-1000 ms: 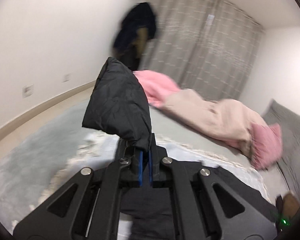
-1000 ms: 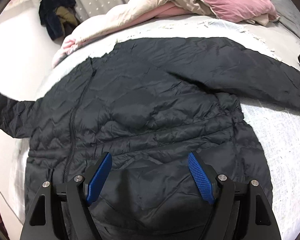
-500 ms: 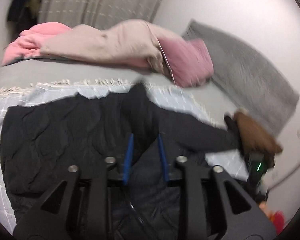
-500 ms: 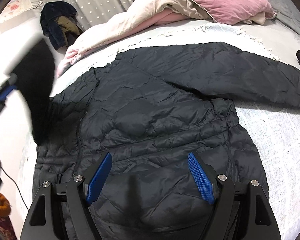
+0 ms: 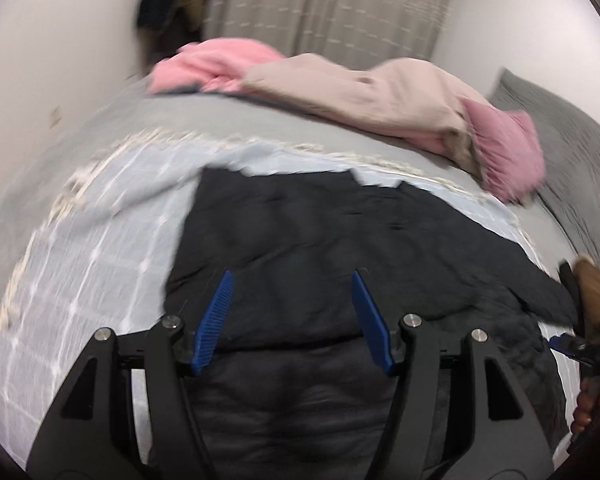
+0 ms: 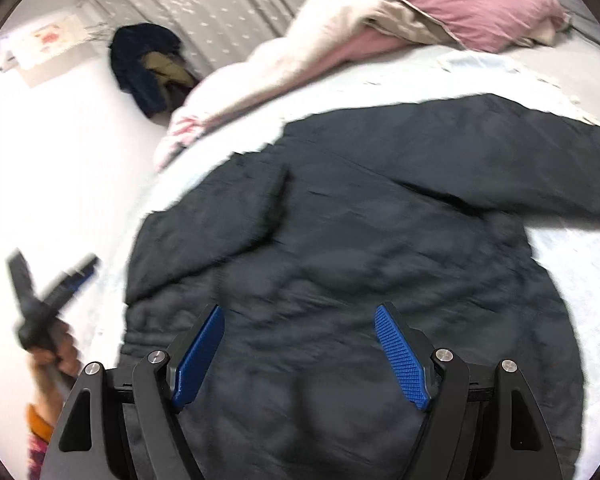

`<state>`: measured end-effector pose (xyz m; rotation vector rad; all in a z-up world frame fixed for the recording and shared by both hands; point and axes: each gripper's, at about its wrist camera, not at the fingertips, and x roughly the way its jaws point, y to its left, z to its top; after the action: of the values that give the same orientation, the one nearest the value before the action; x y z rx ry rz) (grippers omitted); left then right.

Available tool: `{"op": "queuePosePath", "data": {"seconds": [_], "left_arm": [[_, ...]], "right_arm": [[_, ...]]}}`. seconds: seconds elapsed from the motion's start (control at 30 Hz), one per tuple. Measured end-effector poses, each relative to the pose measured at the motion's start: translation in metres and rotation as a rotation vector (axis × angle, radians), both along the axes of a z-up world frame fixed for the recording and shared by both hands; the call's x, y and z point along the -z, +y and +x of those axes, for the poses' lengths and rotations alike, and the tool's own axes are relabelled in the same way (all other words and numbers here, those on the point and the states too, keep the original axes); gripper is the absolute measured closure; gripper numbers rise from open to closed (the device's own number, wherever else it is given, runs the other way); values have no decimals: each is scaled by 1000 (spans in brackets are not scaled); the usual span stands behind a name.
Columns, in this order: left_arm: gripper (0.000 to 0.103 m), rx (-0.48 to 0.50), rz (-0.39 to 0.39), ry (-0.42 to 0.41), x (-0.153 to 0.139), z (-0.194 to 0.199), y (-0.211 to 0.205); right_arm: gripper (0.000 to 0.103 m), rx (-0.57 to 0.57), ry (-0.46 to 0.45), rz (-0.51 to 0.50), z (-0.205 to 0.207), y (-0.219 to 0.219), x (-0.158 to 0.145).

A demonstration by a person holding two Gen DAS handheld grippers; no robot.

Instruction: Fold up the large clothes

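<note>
We recorded the black jacket lying spread on the pale checked cover of the bed. In the right wrist view one sleeve lay folded across the jacket's left side, while the other sleeve stretched out to the far right over the cover.

The left hand-held gripper hovered over the near part of the jacket with its blue pads spread wide and nothing between them. The right hand-held gripper was likewise wide apart and held nothing, its pads above the jacket's near hem. We could not tell whether either set of fingers touched the fabric. Both views were blurred.

In the right wrist view the left hand-held gripper also appeared at the near left edge, off the side of the jacket, gripped by the person's hand.

At the far side of the bed we noted a pile of pink and beige bedding with a pink pillow at its right end. A grey curtain hung behind it, and dark clothes hung against the wall at far left.
</note>
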<state>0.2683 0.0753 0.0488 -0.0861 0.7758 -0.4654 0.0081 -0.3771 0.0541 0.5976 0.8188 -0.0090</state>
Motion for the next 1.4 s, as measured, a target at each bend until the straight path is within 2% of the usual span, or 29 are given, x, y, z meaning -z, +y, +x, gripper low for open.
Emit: {"op": "queuePosePath", "data": {"seconds": [0.1, 0.17, 0.2, 0.23, 0.37, 0.4, 0.43, 0.47, 0.5, 0.53, 0.57, 0.6, 0.63, 0.67, 0.73, 0.77, 0.8, 0.87, 0.9, 0.93, 0.97, 1.07, 1.13, 1.2, 1.4], "left_arm": [[40, -27, -14, 42, 24, 2, 7], [40, -31, 2, 39, 35, 6, 2], [40, -26, 7, 35, 40, 7, -2], [40, -24, 7, 35, 44, 8, -3], [40, -31, -30, 72, 62, 14, -3], [40, -32, -49, 84, 66, 15, -2], [40, -32, -56, 89, 69, 16, -2], [40, -28, -59, 93, 72, 16, -3], [40, -26, -51, 96, 76, 16, -5], [40, -24, -46, 98, 78, 16, -5], [40, -26, -33, 106, 83, 17, -7], [40, -28, -22, 116, 86, 18, -10], [40, -29, -6, 129, 90, 18, -13], [40, -31, 4, 125, 90, 18, -14], [39, -34, 19, 118, 88, 15, -16], [36, -34, 29, 120, 85, 12, -17], [28, -26, 33, 124, 82, 9, -17], [15, 6, 58, 132, 72, 0, -20], [14, 13, 65, 130, 68, -5, -19], [13, 14, 69, 131, 60, -10, -18], [10, 14, 68, 137, 56, -14, -17], [1, 9, 48, 158, 40, -31, -8], [1, -11, 37, 170, 38, -47, 0], [1, -22, 26, 193, 44, -56, 4], [1, -41, 23, 257, 70, -62, -8]], "right_arm": [[25, -16, 5, 21, 33, 16, 1], [34, -32, 25, 18, 61, 25, 8], [40, -37, 44, 16, 76, 28, 14], [42, -38, 65, 11, 92, 30, 20], [45, 20, 146, -55, 136, 28, 51], [58, 27, 157, -60, 143, 27, 59], [78, 18, 161, -53, 148, 27, 64], [90, -1, 158, -44, 150, 27, 66], [96, -22, 146, -50, 149, 29, 65], [97, -26, 128, -99, 146, 31, 62], [97, -20, 121, -195, 144, 33, 60], [97, -1, 164, -282, 145, 32, 66], [98, 13, 218, -304, 145, 27, 76], [99, 20, 207, -271, 143, 22, 79], [96, 61, 180, -206, 131, 9, 76], [95, 82, 176, -188, 122, 3, 72], [90, 92, 174, -180, 112, -2, 68], [73, 106, 179, -191, 93, -12, 59], [53, 121, 183, -204, 82, -18, 55], [36, 147, 183, -219, 70, -26, 49], [33, 189, 177, -235, 54, -36, 43], [30, 287, 187, -238, 15, -67, 35], [30, 354, 192, -212, -11, -87, 34], [29, 436, 187, -169, -35, -111, 37], [26, 605, 202, -77, -70, -184, 45]]}}
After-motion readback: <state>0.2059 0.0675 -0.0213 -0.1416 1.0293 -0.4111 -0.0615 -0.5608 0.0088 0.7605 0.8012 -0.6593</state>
